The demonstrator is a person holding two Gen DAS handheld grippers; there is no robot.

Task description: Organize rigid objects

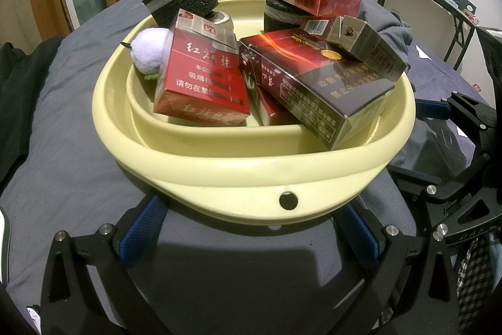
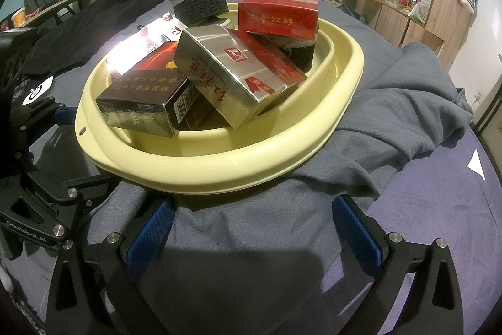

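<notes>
Right now both my tongs are spread wide and hold nothing. My left tongs (image 1: 251, 228) sit at the near rim of the yellow basin (image 1: 238, 181), their blue pads (image 1: 142, 228) on either side of the small hole (image 1: 288, 200) in its lip; whether they touch the rim I cannot tell. My right tongs (image 2: 251, 228) hover near the basin's other side, over the grey cloth (image 2: 392, 102) that the basin rests on.

Boxes are piled loosely in the basin. From the left wrist view, a red pack (image 1: 200, 83) leans at the near left, with a white ball (image 1: 150, 52) just behind it. A dark brown pack (image 1: 317, 83) lies tilted at the near right, reaching over the inner rim. A silver pack (image 2: 226, 74) rests across it. At the far side, a black sponge (image 1: 185, 0) sits on the rim, and another red box (image 2: 279, 13) lies on top of a second sponge (image 2: 298, 52).
</notes>
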